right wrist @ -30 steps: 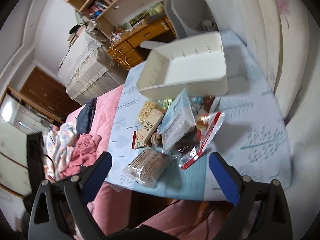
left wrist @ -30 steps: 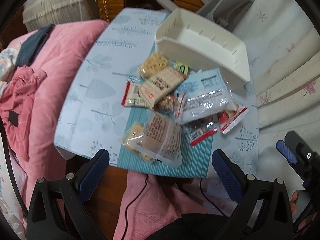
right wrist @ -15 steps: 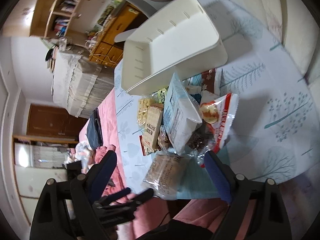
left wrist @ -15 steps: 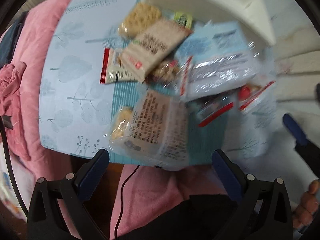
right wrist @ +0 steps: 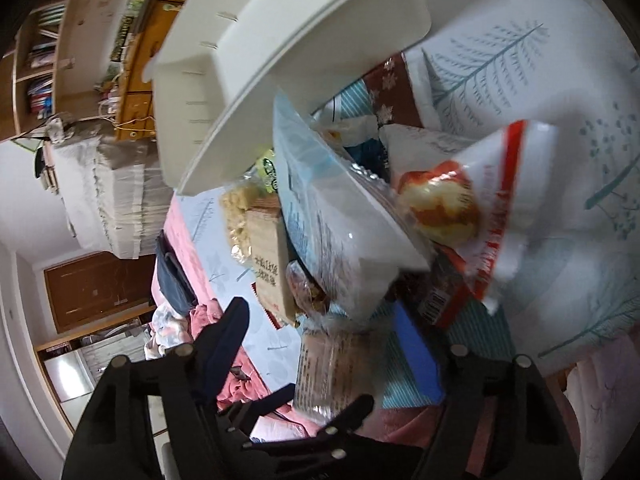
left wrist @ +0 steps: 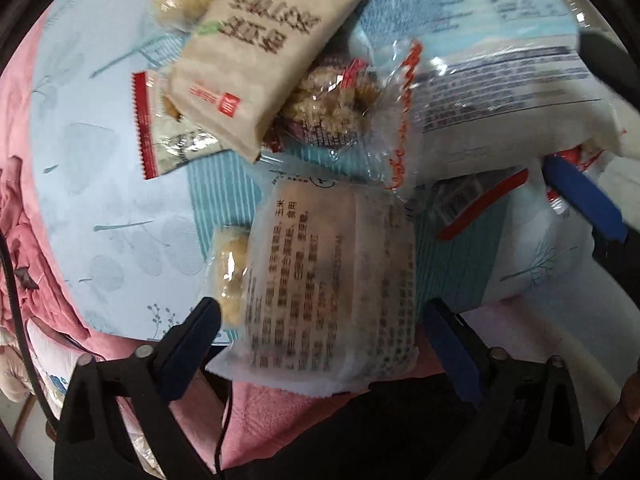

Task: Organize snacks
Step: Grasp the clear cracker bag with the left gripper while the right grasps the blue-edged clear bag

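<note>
A pile of snack packets lies on a small table. My left gripper (left wrist: 318, 330) is open, its fingers on either side of a translucent packet of cakes (left wrist: 332, 280) at the table's near edge. A beige bar packet (left wrist: 260, 52) and a large pale blue bag (left wrist: 500, 92) lie behind it. My right gripper (right wrist: 324, 336) is open, close above the same pile, near the blue bag (right wrist: 340, 232) and a red-and-white packet (right wrist: 472, 208). The white bin (right wrist: 280, 52) stands behind the pile.
The table has a pale blue leaf-print cloth (left wrist: 104, 208) and a teal striped mat (left wrist: 224, 188). Pink bedding (left wrist: 16, 220) lies to the left. A wooden desk and shelves (right wrist: 80, 40) stand far behind the bin.
Both grippers have moved down and forward close to the snack pile. The left one now straddles the translucent packet. Both stay open.
</note>
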Motion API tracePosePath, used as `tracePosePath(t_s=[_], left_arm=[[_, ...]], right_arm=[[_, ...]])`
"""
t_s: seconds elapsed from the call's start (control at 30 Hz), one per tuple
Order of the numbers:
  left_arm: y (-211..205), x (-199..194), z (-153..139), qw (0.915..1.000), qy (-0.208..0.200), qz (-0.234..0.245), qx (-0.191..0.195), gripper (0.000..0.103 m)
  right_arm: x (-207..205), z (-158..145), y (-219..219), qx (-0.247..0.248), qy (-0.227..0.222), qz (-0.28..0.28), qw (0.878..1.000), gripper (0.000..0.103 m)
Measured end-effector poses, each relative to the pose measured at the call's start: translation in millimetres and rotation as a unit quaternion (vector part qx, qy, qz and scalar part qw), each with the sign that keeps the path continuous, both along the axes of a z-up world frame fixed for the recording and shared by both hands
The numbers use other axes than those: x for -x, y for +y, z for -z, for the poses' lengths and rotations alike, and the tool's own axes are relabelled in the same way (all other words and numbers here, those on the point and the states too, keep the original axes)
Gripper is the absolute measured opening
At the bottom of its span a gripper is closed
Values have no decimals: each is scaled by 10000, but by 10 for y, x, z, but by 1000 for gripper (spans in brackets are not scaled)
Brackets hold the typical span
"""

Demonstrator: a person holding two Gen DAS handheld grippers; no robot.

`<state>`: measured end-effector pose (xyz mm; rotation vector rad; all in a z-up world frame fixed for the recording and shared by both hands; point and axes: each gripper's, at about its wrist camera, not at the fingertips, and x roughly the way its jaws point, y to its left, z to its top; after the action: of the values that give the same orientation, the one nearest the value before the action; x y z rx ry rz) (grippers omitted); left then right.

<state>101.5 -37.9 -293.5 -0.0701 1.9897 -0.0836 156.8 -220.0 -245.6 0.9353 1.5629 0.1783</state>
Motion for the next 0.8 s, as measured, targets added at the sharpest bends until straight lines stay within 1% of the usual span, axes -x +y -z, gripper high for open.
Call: tracePosePath(t_s=[0.07, 0.13, 0.23, 0.3, 0.33, 0.37, 0.4, 0.47, 0.5, 0.63, 0.8], left_arm=[[24, -23, 107, 9998, 181, 5, -24, 95], [41, -66, 183, 9995, 312, -45, 5, 95], [46, -148, 225, 9992, 399, -26, 3, 94], [48, -210, 237, 9991, 410, -50, -2, 91], [49, -236, 209, 9992, 385, -59, -10, 87], [48, -268, 178, 9994, 346, -68, -24, 85], [28, -288, 150, 9996, 284, -78, -24, 80], [14, -250, 96, 9996, 263, -92, -42, 80], [0, -247, 83, 9996, 249, -104, -57, 79], [35, -185, 2, 9997, 127, -154, -137, 78], [53, 9, -216, 9988, -131, -409, -224, 77]], right_arm=[[-44, 48, 33, 129, 61, 17, 9999, 65], [-104, 65, 57, 285, 133, -9, 9995, 64], [-176, 153, 80, 314, 234, 30, 9992, 63], [-200, 185, 85, 339, 291, 56, 9990, 61], [-209, 196, 89, 374, 305, 58, 9988, 52], [-217, 205, 93, 443, 337, 43, 9984, 40], [-217, 220, 94, 500, 384, 41, 9980, 33], [-224, 237, 81, 401, 381, 104, 9984, 22], [-227, 227, 77, 333, 338, 110, 9988, 20], [-208, 153, 76, 319, 146, -18, 9994, 15], [-131, 7, 42, 369, -112, -159, 9991, 13]])
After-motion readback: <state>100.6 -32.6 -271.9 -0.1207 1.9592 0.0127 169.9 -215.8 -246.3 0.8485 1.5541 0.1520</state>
